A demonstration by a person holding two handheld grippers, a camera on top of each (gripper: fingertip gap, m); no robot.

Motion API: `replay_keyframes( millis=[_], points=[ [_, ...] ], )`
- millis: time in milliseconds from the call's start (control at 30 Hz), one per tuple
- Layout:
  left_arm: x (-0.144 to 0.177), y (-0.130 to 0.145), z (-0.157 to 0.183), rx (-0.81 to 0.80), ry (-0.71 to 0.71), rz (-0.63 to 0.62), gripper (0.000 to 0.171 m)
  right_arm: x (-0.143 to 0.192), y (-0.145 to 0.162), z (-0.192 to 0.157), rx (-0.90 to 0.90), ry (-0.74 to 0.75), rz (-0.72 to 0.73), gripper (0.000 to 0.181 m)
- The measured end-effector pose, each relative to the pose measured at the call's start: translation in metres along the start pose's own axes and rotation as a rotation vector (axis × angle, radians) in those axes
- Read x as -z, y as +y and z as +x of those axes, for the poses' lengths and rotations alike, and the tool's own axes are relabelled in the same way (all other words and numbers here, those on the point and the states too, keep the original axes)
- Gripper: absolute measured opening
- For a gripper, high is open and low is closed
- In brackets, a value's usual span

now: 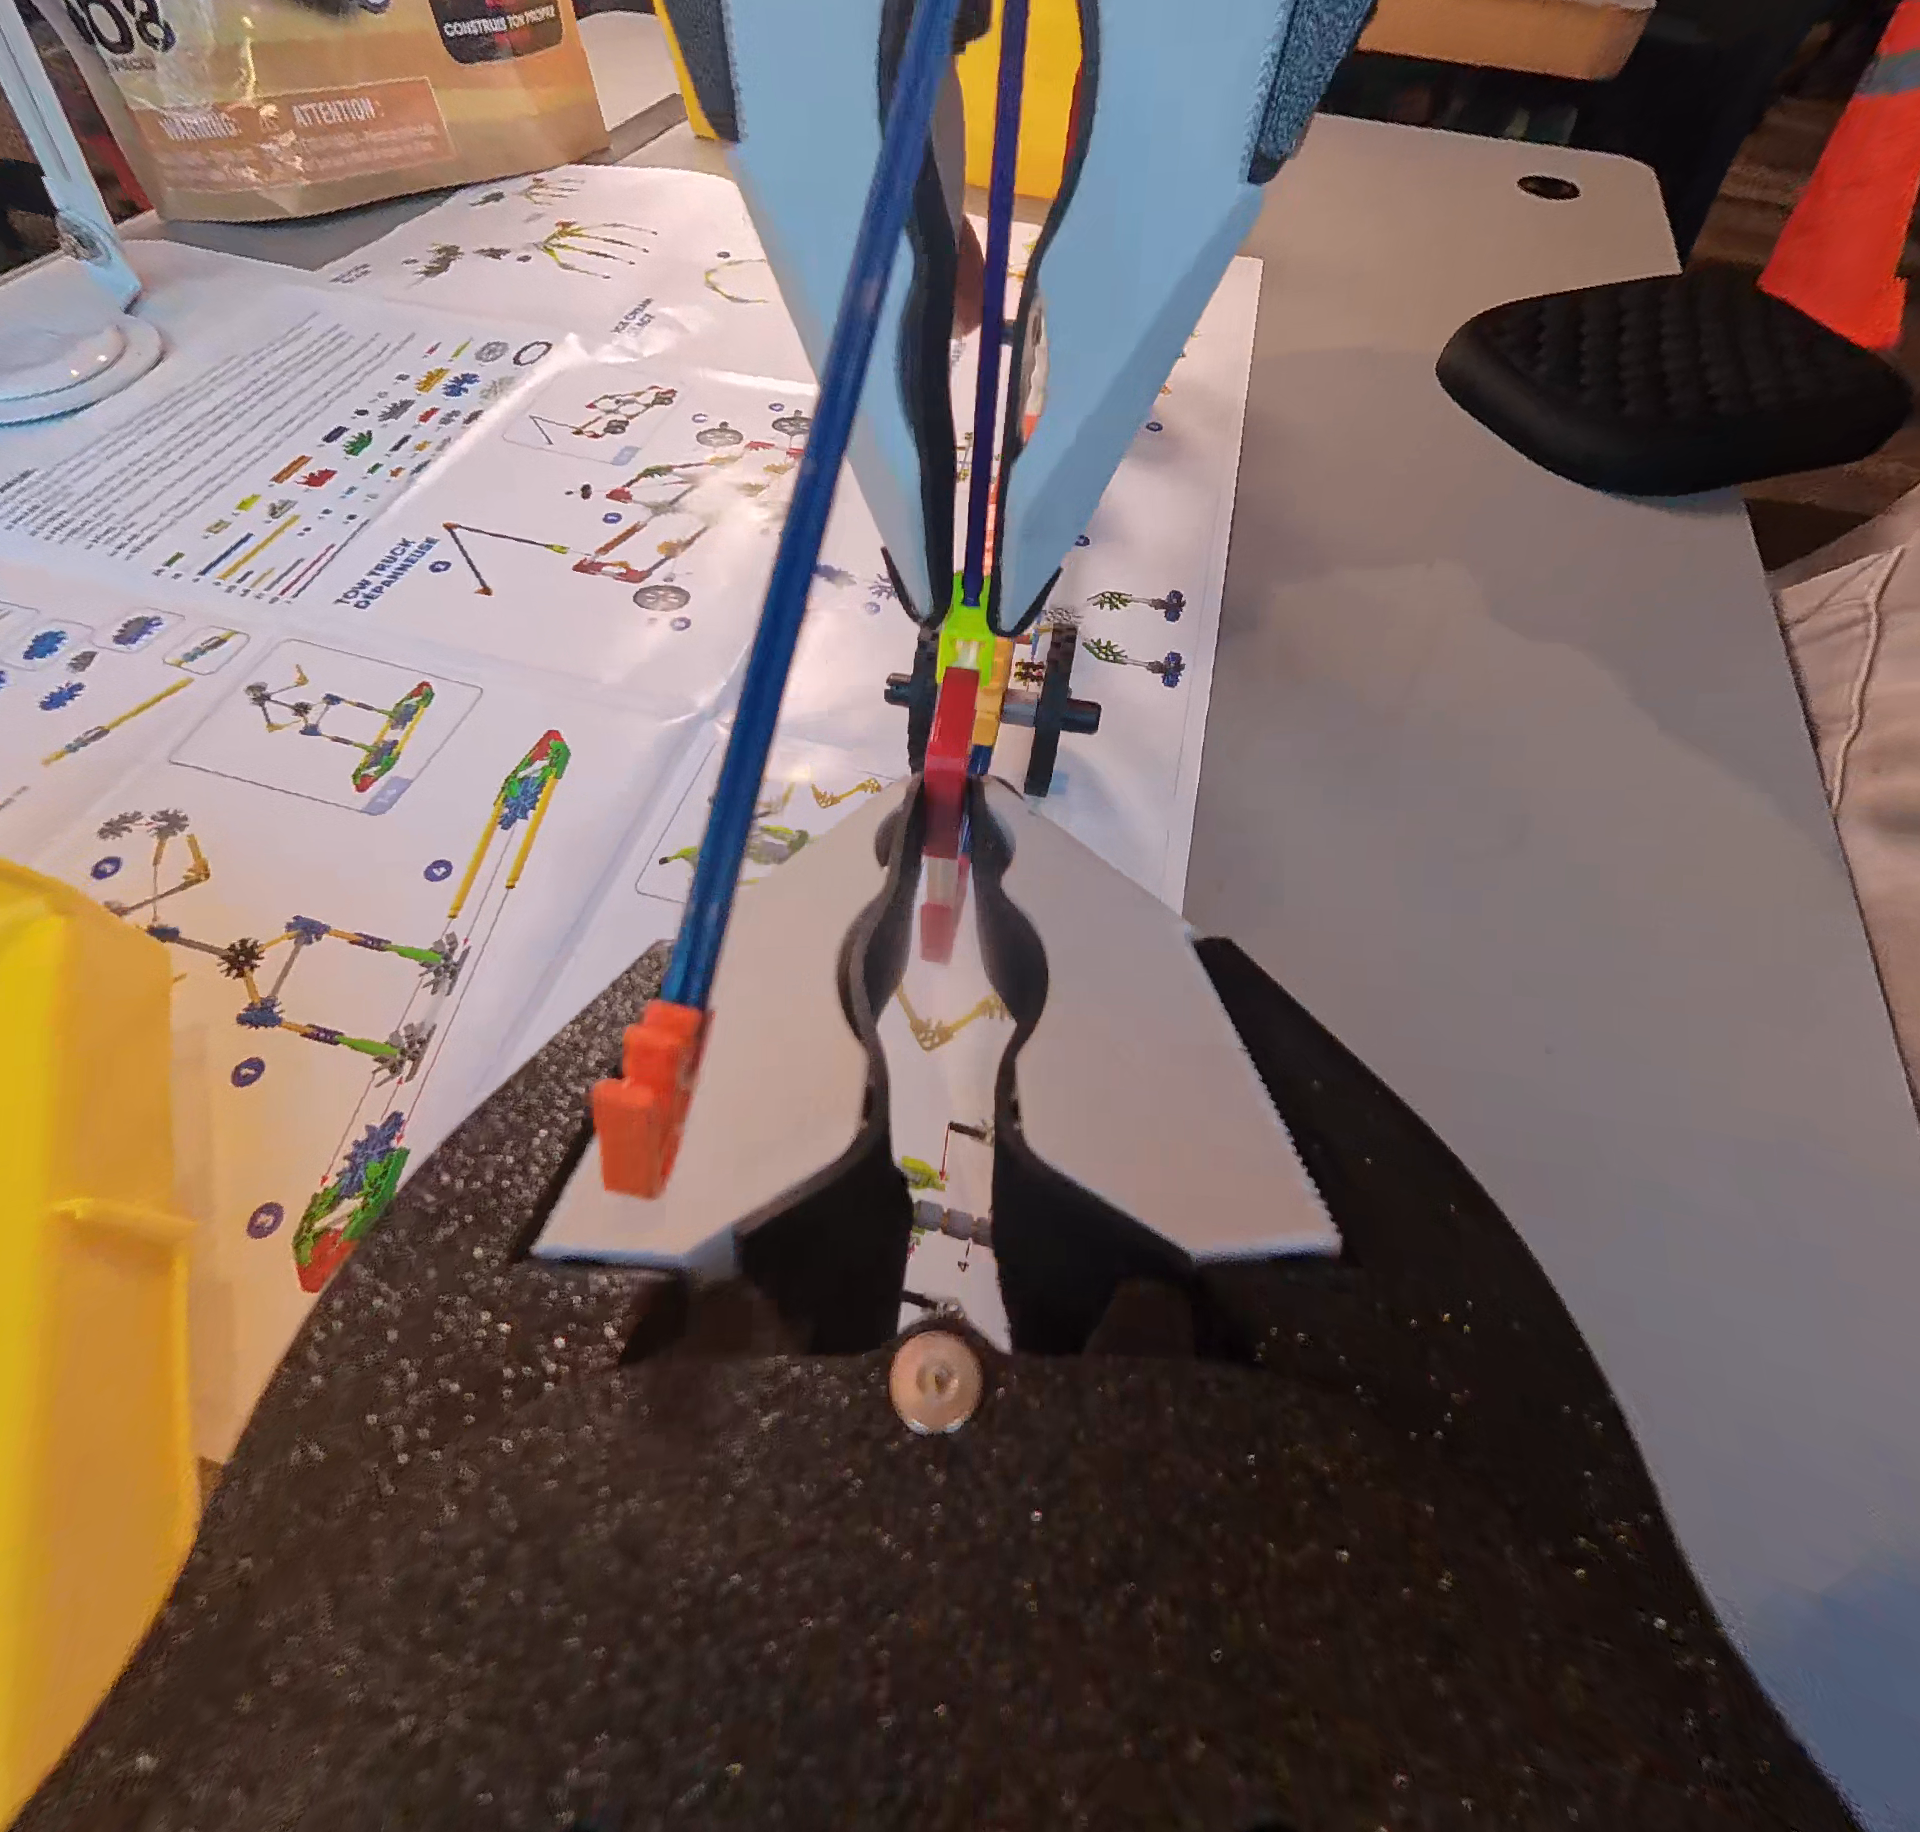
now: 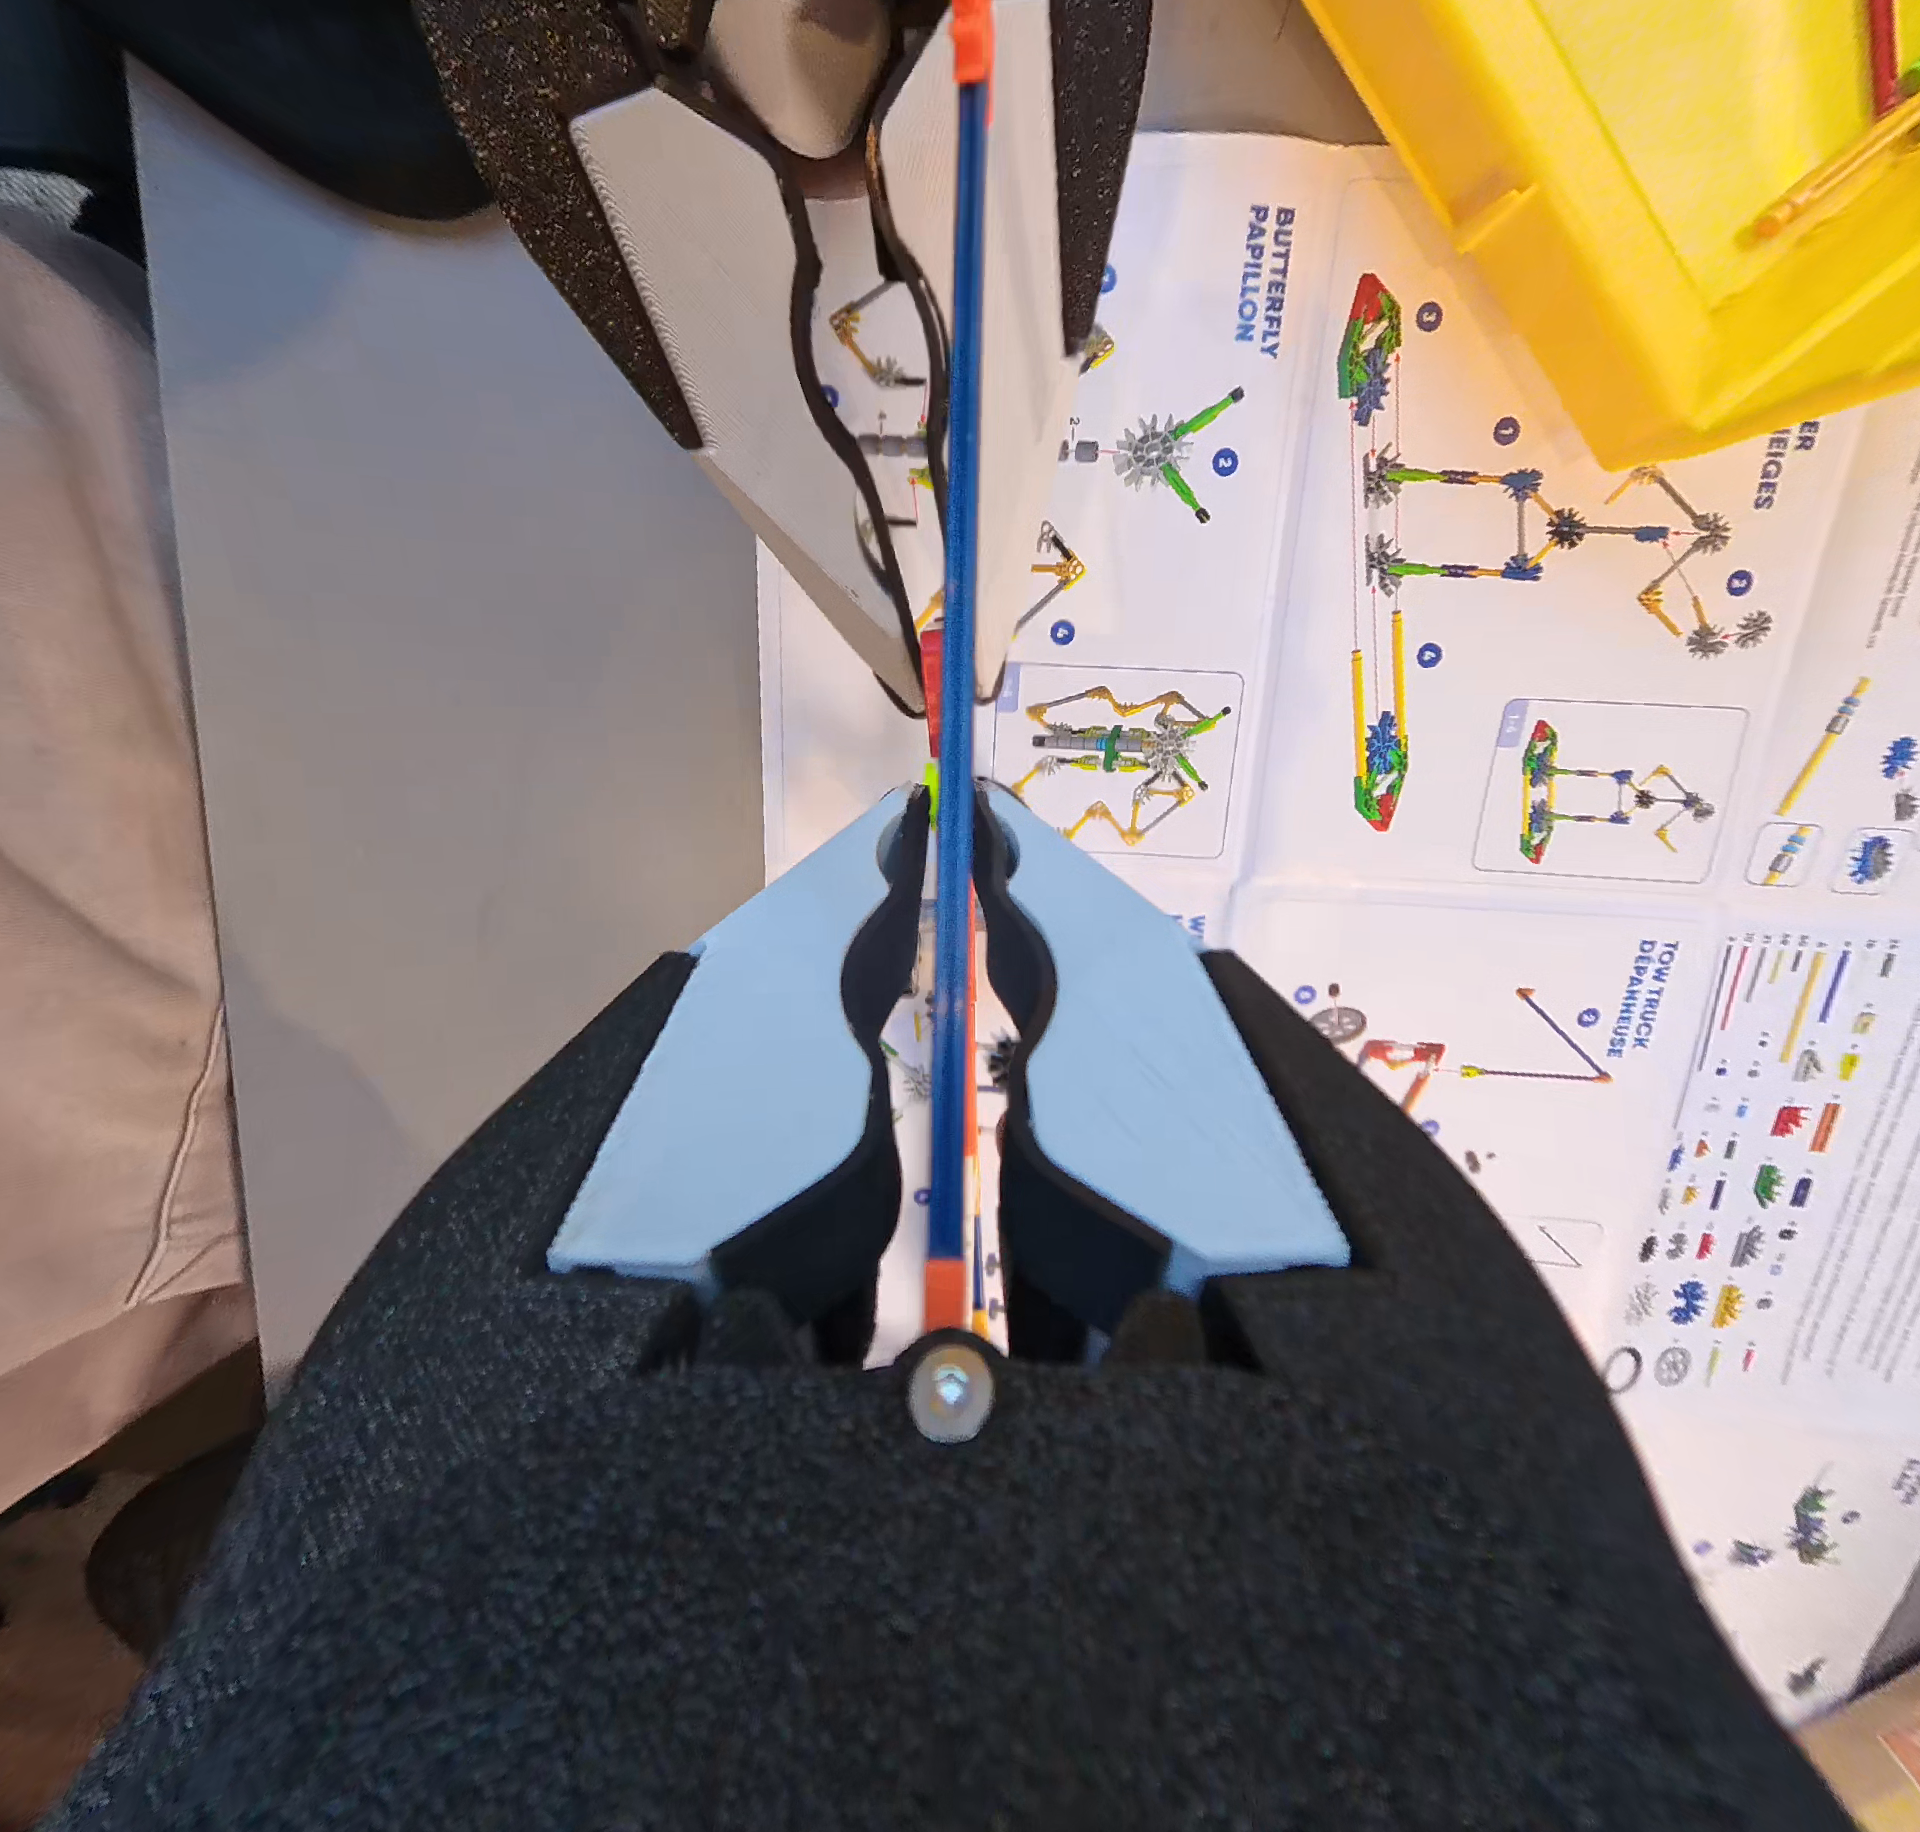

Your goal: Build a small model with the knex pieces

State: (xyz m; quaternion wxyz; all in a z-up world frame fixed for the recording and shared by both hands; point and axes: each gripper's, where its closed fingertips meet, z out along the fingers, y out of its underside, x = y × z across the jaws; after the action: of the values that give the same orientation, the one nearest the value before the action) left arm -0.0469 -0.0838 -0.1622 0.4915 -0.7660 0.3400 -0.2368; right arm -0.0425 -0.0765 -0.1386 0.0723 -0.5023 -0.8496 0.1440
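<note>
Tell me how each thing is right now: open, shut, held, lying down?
left gripper: fingers shut on the red piece.
right gripper: fingers shut on the green piece.
red piece: held, joined to the green piece.
blue rod: slanting up, orange connector on its end.
instruction sheet: unfolded, flat on the table.
yellow bin: open.

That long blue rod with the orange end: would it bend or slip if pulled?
The blue rod is thin and long, so probably slightly springy. It looks like smooth plastic, so it may slide in the right claw. The orange connector probably just snaps on.
</note>
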Motion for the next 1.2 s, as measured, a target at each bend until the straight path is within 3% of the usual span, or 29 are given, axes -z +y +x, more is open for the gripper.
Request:
replay_keyframes(
  millis=[500,1200],
  points=[
    [0.0,-0.001,0.004,0.007,0.014,0.016,0.003,0.0,0.002,-0.003,0.122,0.033,-0.185,0.005],
    [0.004,0.001,0.003,0.045,0.017,-0.02,0.001,-0.01,-0.004,-0.003,0.038,-0.046,-0.05,0.005]
  ],
)
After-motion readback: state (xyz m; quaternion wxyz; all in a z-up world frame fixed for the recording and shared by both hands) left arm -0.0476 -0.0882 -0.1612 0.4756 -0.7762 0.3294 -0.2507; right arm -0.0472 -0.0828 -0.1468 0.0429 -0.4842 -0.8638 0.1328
